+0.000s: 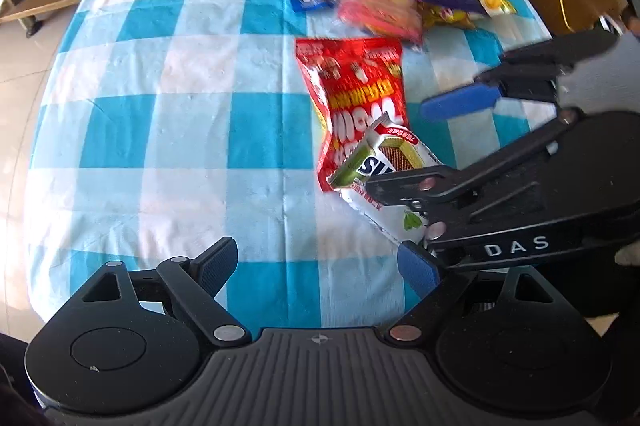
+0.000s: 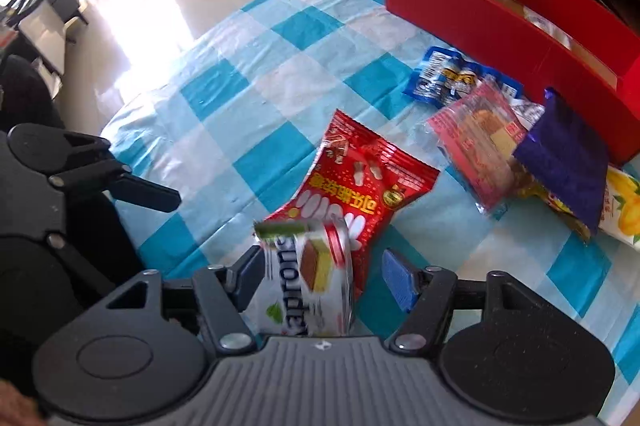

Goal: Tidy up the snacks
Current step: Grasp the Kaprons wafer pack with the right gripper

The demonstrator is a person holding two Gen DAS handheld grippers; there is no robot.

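Blue-and-white checked cloth over the counter (image 1: 160,129), tiled floor and cardboard shelving beyond. Nothing but bare cloth ahead of the left tongs (image 1: 316,266), which stand released, pads wide apart, gripping nothing. Just right of them, the right tongs (image 2: 324,278), also spread, straddling a white wafer packet (image 2: 308,290) (green corner, brown-and-yellow wafer picture). Left pad close against the packet's edge, right pad clearly apart from it, so not clamped yet as far as can be told.

Directly ahead of the right tongs, partly under the wafer packet: a red snack bag (image 2: 360,185). Farther ahead and to the right, a loose heap: blue packet (image 2: 440,77), pinkish clear-wrapped biscuits (image 2: 476,141), purple packet (image 2: 568,153), yellow packet (image 2: 624,218) with fruit on it. Beyond the heap, the red box (image 2: 500,25), a few pale items already inside; presumably the destination.

Risks, as judgement:
- Closing on the packet's thin standing edge could let the slick film slide out or fold.
- Pinching too deep could catch the red bag underneath and drag it along.
- Squeezing hard could crush the wafers.
- Left tongs close by, so a sideways lift could knock them.

Legible writing: "DAS" on the right tongs' body in the left view; "SW" on the wafer packet there, "aprons"-like letters in the right view (partly hidden). Chinese characters on the red bag, upside down, not readable.
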